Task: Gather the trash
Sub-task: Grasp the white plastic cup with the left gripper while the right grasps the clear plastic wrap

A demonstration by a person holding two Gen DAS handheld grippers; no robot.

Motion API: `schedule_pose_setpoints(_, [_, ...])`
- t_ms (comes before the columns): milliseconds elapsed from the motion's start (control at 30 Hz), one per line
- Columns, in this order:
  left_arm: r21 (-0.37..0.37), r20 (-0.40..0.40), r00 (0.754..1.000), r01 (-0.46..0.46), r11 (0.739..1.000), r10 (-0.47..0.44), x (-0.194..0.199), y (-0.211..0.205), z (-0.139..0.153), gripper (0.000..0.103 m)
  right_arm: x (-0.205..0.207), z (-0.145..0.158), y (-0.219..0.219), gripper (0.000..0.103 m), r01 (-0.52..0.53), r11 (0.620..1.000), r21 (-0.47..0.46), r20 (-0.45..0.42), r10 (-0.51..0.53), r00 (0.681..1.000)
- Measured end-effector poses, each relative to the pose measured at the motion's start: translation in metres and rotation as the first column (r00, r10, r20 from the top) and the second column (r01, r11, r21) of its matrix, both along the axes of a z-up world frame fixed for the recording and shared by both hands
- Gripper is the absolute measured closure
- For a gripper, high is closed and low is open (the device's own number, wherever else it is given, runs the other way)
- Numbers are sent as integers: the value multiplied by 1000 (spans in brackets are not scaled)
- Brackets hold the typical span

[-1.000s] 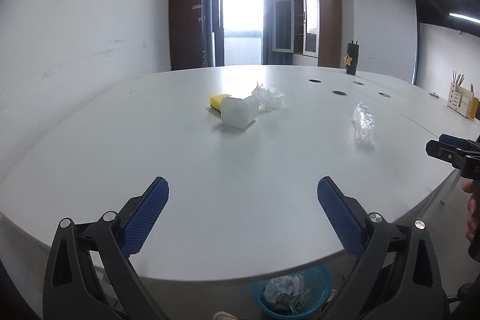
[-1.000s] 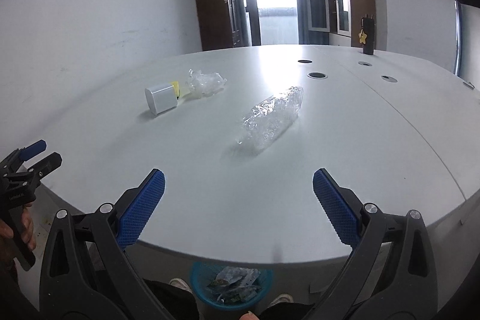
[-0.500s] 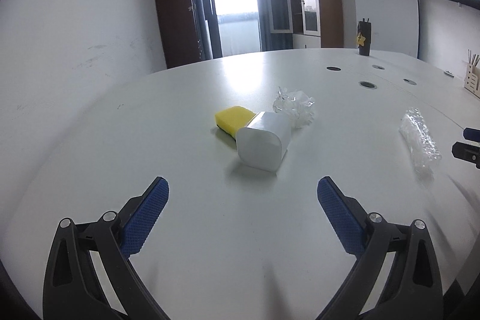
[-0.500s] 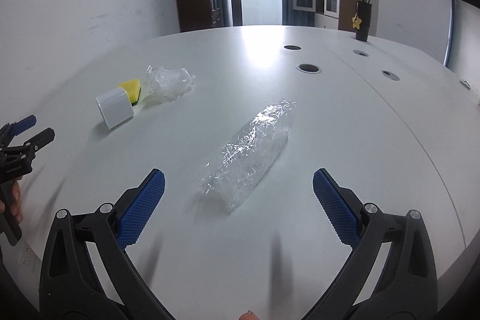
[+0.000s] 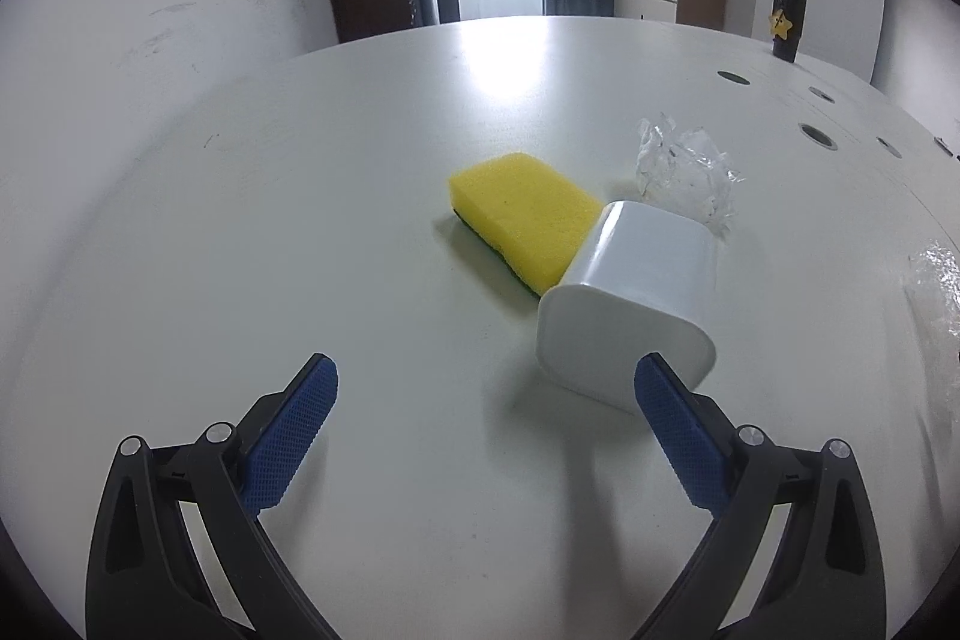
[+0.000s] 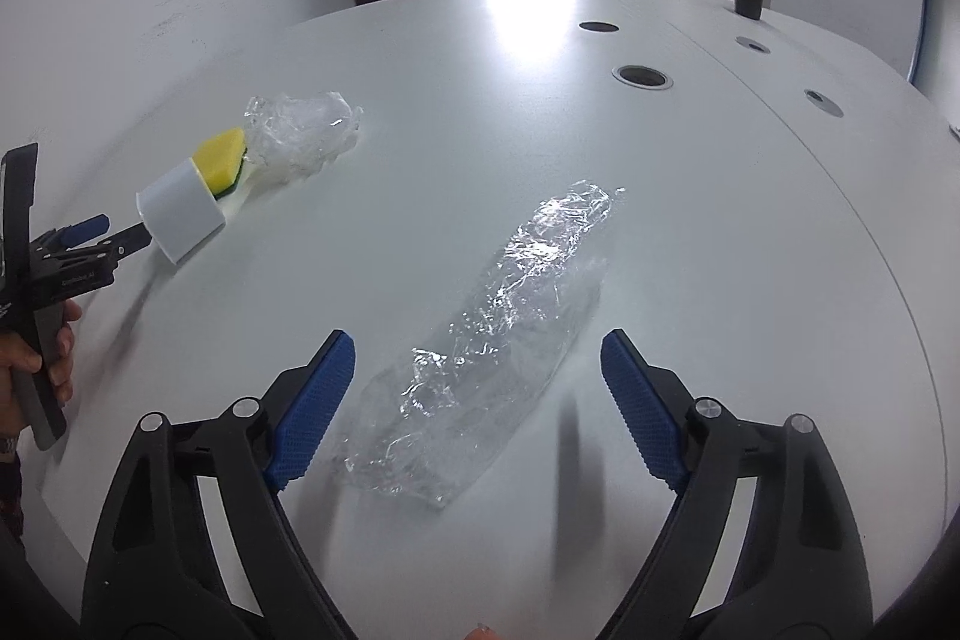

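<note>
A long, flat piece of clear plastic wrap (image 6: 510,334) lies on the white counter (image 6: 690,232). Its near end sits between the blue fingers (image 6: 309,409) of the right gripper (image 6: 474,400), which are closing but do not touch it. To the far left, a white tub (image 5: 630,310) lies on its side, touching a yellow sponge (image 5: 528,220). A crumpled ball of clear wrap (image 5: 684,172) sits just behind the tub. The left gripper (image 5: 483,418) has its fingers spread wide, with its right finger just in front of the tub.
</note>
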State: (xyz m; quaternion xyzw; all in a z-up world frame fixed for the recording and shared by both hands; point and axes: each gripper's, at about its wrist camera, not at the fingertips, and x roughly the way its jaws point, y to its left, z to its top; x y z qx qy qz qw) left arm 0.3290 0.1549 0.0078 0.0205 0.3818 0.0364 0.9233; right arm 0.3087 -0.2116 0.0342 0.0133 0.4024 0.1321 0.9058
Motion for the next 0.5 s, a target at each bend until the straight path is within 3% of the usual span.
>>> schedule_pose_setpoints(133, [28, -33, 999, 9, 1000, -8, 18, -3, -7, 8, 13, -10, -5, 43, -30, 997, 74, -71, 36, 997])
schedule_pose_setpoints(233, [49, -43, 998, 47, 998, -45, 24, -14, -6, 18, 14, -9, -7, 50, -44, 997, 62, -63, 48, 997])
schedule_pose_setpoints(300, [48, -46, 996, 84, 995, -81, 25, -24, -4, 37, 9, -7, -9, 55, -49, 996, 71, -62, 53, 997])
schedule_pose_setpoints(367, [33, -59, 994, 90, 995, -88, 25, -28, -3, 79, 3, -6, -11, 59, -59, 996, 69, -52, 62, 997])
schedule_pose_setpoints(433, [-9, -57, 995, 85, 996, -86, 20, -28, 0, 102, -5, -5, -11, 64, -76, 996, 52, -37, 78, 996])
schedule_pose_setpoints(500, [-14, -37, 997, 64, 998, -65, 8, -28, 6, 102, -13, -2, -14, 67, -79, 996, 38, -16, 79, 997])
